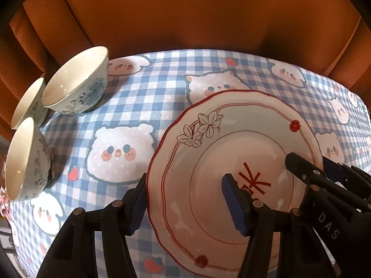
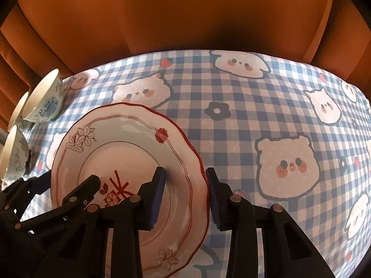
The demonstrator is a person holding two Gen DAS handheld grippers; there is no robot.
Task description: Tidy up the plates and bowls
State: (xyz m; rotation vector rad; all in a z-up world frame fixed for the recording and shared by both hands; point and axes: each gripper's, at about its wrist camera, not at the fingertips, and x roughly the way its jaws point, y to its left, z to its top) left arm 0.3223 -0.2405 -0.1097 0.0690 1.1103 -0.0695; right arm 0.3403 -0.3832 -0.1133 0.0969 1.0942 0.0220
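Both tools straddle opposite edges of the white scalloped ceramic plate point(image 1: 234, 153) with the red rim, lying flat on the blue-checked cloth of the bench point(image 2: 266, 120). Left tool point(image 1: 185, 201) brackets the left rim, right tool point(image 2: 185, 194) the right rim, each spread, pads not yet pinching. Three white-and-blue porcelain bowls point(image 1: 76, 83) sit well left, nearer the left hand.

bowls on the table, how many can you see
3, clustered at the table's far left edge: back bowl, one partly hidden behind it, nearest bowl. More could sit out of view.
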